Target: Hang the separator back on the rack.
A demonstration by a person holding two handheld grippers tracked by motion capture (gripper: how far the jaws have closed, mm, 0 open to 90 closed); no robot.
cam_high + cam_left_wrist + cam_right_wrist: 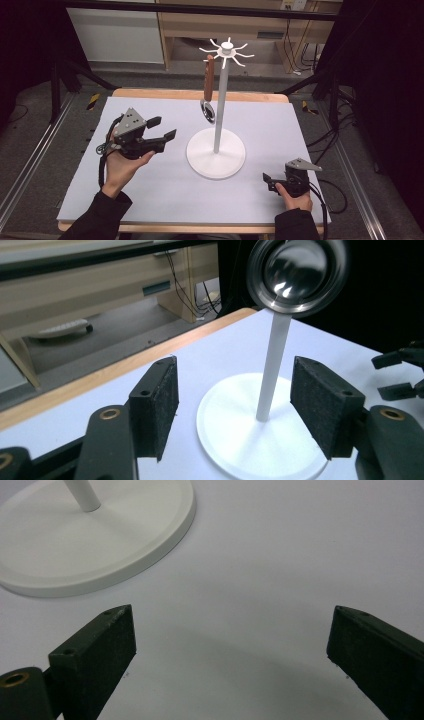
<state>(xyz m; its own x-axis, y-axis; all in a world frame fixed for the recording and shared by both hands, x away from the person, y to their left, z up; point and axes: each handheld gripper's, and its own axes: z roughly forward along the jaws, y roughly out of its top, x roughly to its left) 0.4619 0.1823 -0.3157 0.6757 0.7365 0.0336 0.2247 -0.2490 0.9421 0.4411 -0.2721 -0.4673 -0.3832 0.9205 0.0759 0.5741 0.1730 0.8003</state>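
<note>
A white hook stand (220, 107) rises from a round base (216, 154) at the middle of the table. A spoon with a brown handle (210, 80) hangs from one of its top hooks, its shiny bowl (207, 111) low beside the pole. My left gripper (166, 127) is held open above the table, left of the stand, with nothing between its jaws. In the left gripper view (235, 405) the spoon bowl (297, 272) hangs ahead and above, in front of the pole (272, 370). My right gripper (267, 181) rests open near the front right, and its own view (235, 640) shows the base (90, 535) to the upper left.
A white mat (165, 200) covers the wooden table (200, 94). Black frame bars and cables stand around the table. A wooden cabinet (235, 22) is behind. In the left gripper view the right gripper (400, 372) appears far off at the right edge.
</note>
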